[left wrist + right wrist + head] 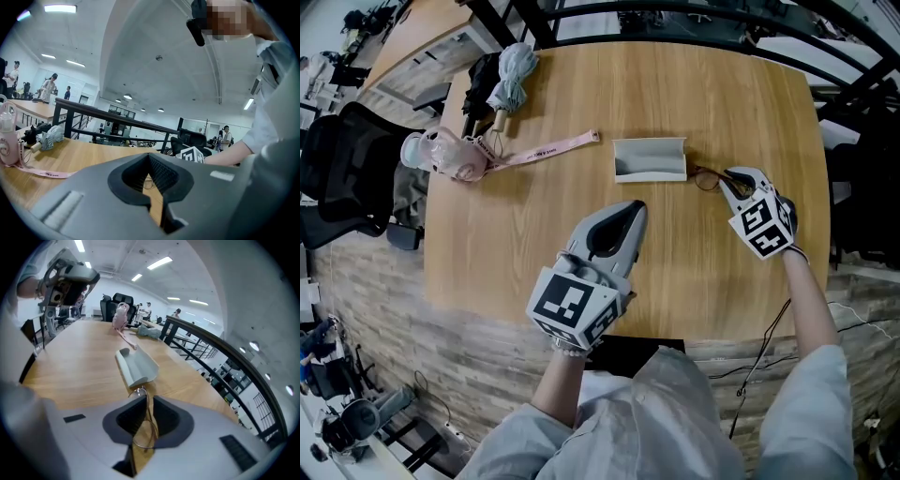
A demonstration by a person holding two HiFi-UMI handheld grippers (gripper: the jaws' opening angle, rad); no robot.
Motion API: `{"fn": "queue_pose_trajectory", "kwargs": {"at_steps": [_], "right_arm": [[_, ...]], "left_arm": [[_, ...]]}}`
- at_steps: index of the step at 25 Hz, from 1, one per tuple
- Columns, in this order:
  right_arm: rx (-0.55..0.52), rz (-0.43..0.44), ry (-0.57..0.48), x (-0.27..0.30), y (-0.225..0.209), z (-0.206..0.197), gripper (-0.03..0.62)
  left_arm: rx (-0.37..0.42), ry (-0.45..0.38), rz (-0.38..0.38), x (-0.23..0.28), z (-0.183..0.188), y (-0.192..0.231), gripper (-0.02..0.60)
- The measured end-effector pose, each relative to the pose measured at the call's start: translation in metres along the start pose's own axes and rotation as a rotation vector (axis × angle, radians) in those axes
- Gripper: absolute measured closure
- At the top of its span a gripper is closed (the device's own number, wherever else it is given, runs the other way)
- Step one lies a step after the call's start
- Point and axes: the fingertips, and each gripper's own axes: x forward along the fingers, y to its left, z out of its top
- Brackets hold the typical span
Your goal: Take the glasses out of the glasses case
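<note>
You are pinching the glasses (706, 178) in the right gripper (729, 176), whose jaws are closing on the thin wire frame. The glasses are sitting outside the open glasses case (649, 159), just beside its right end. The left gripper (635, 210) is hovering nearer you, jaws together and carrying nothing.

Wire this thin is probably going to bend or slip, so be squeezing no harder than needed and keeping the frame level as you draw it away from the case. Bare surface (534, 225) is lying open toward you. The right edge is near your right gripper, so be steering inward. The pink bottle (450, 155) and umbrella (512, 75) are sitting well apart at far left.
</note>
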Motion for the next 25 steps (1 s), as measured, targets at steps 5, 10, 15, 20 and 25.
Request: {"fn": "queue_pose_trajectory", "kwargs": {"at_steps": [5,10,15,20,25], "right_arm": [[0.212,-0.022,-0.113,-0.02,-0.001,0.029,0.576],[0.253,-0.103,-0.186,-0.048,-0.001,0.054,0.592],[0.328,-0.17,-0.273,-0.08,0.002,0.078,0.592],[0.378,-0.219,-0.359,-0.119,0.007,0.095,0.592],[0.378,-0.264,-0.428,-0.16,0.012,0.105,0.592]], "left_arm": [[0.012,-0.004,-0.002,-0.005,0.005,0.001,0.578],[0.027,-0.018,-0.004,-0.013,0.016,0.001,0.578],[0.043,-0.041,-0.008,-0.019,0.03,-0.001,0.578],[0.064,-0.064,-0.008,-0.026,0.042,-0.01,0.578],[0.09,-0.093,0.006,-0.035,0.054,-0.024,0.578]]}}
